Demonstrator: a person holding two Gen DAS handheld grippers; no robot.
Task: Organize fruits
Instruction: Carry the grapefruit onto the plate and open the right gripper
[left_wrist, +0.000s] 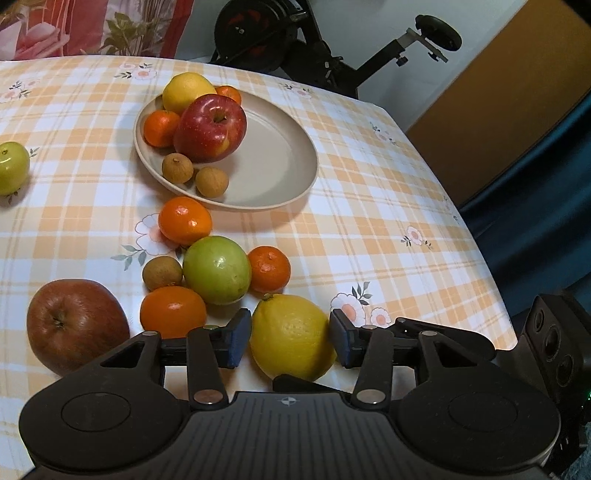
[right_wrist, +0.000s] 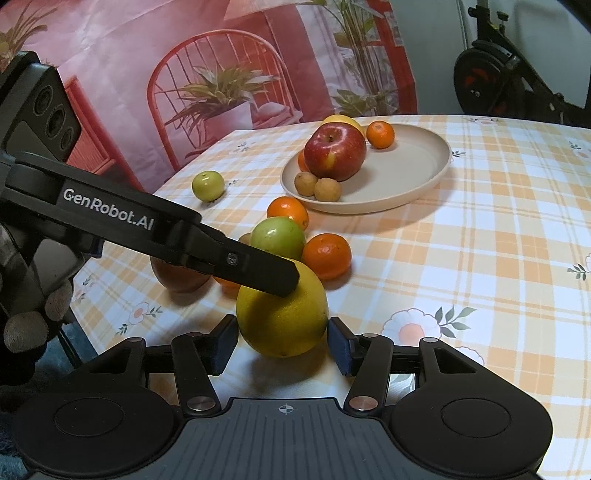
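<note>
A yellow lemon (left_wrist: 291, 338) lies on the checked tablecloth near the front edge. My left gripper (left_wrist: 290, 341) is open with its blue pads either side of the lemon, not pressing it. My right gripper (right_wrist: 282, 341) is open around the same lemon (right_wrist: 282, 321) from another side. The left gripper's black finger (right_wrist: 258, 269) crosses over the lemon in the right wrist view. A beige plate (left_wrist: 280, 166) holds a red apple (left_wrist: 210, 127), a yellow lemon, mandarins and two brown longans.
Loose on the cloth: a green apple (left_wrist: 217, 269), three mandarins, a longan (left_wrist: 162, 273), a dull red apple (left_wrist: 75, 325) and a small green apple (left_wrist: 13, 168) at the far left. An exercise bike (left_wrist: 314, 44) stands behind the table. The table's right edge (left_wrist: 480, 240) drops off.
</note>
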